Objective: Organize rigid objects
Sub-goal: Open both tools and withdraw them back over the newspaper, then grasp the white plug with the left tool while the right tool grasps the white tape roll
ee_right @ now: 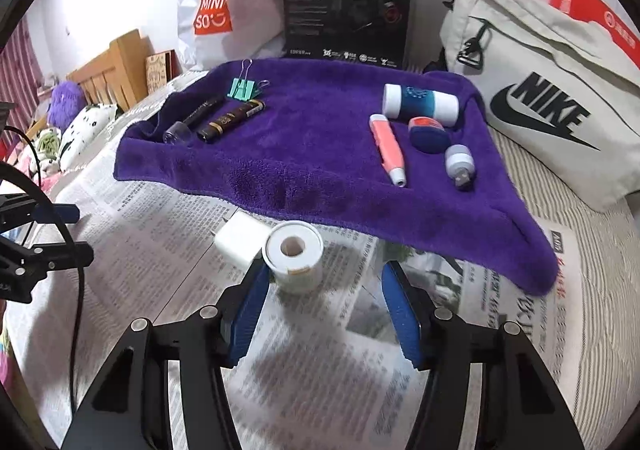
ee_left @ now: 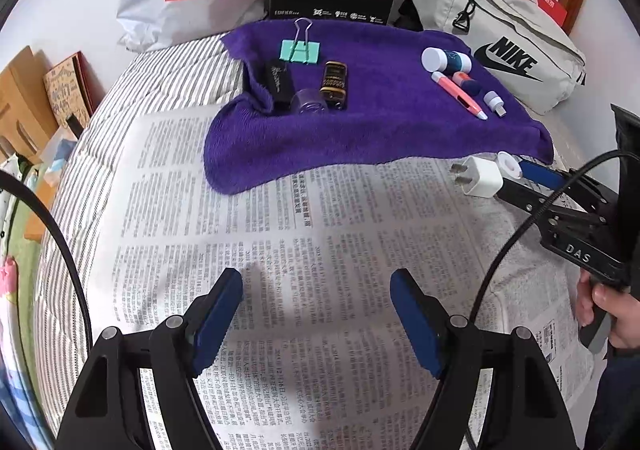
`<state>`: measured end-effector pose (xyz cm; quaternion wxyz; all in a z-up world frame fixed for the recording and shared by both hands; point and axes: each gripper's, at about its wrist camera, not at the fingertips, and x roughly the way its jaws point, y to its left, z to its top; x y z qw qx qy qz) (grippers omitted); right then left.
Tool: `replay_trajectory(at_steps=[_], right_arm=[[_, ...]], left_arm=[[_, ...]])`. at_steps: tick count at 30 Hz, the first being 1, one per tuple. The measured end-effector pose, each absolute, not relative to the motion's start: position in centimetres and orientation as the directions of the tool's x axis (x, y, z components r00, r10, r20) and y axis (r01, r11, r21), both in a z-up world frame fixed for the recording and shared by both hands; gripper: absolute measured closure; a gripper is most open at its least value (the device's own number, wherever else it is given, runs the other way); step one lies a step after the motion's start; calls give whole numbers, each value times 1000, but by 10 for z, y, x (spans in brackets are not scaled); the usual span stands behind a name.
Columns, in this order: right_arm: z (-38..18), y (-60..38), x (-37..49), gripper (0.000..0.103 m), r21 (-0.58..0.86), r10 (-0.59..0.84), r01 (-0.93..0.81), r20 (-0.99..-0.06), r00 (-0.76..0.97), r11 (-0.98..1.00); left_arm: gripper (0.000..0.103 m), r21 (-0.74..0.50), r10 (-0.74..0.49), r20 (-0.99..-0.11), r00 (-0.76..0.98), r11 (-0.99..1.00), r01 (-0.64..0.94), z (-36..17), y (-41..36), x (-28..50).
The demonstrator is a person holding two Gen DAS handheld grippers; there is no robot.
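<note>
My left fingers (ee_left: 316, 314) hovering spread over newspaper (ee_left: 280, 230), my right fingers (ee_right: 322, 310) spread, empty, white roll (ee_right: 294, 256) sitting at their eleven o'clock, touching white charger (ee_right: 240, 240), purple towel (ee_right: 320, 154) at twelve.

both grippers tilt downward, left gripper (ee_left: 316, 310) and right gripper (ee_right: 322, 310) with jaws apart.
</note>
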<state>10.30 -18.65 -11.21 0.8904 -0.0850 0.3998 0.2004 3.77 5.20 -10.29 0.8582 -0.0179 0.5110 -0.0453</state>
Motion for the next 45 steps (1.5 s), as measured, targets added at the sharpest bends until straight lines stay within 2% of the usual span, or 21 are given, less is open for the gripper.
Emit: replay_trajectory(at_steps=[6, 9, 10, 17, 26, 36, 45], right_arm=[[-117, -178, 114, 55, 9, 294, -441, -758, 582, 898], [-117, -175, 116, 74, 17, 309, -457, -758, 574, 889], [-117, -175, 115, 75, 16, 309, -458, -758, 574, 889], [-107, -198, 103, 75, 54, 321, -433, -754, 573, 900], [-104, -261, 69, 75, -6, 190, -304, -769, 611, 953], [-116, -286, 46, 75, 82, 221, -240, -738, 638, 967], [-119, -283, 47, 75, 58, 194, -229, -750, 633, 972]], left_arm=[[28, -84, -101, -879, 467, 995, 58, -107, 55, 40], [28, -80, -99, -880, 464, 995, 62, -109, 54, 40], [28, -79, -99, -880, 465, 995, 62, -110, 53, 40], [28, -86, -116, -866, 486, 993, 83, -103, 48, 43], [28, -91, -138, -844, 518, 989, 116, -88, 8, 57], [28, -54, -128, -838, 531, 987, 153, -83, -39, 74], [28, -46, -133, -847, 514, 983, 178, -94, -74, 98]])
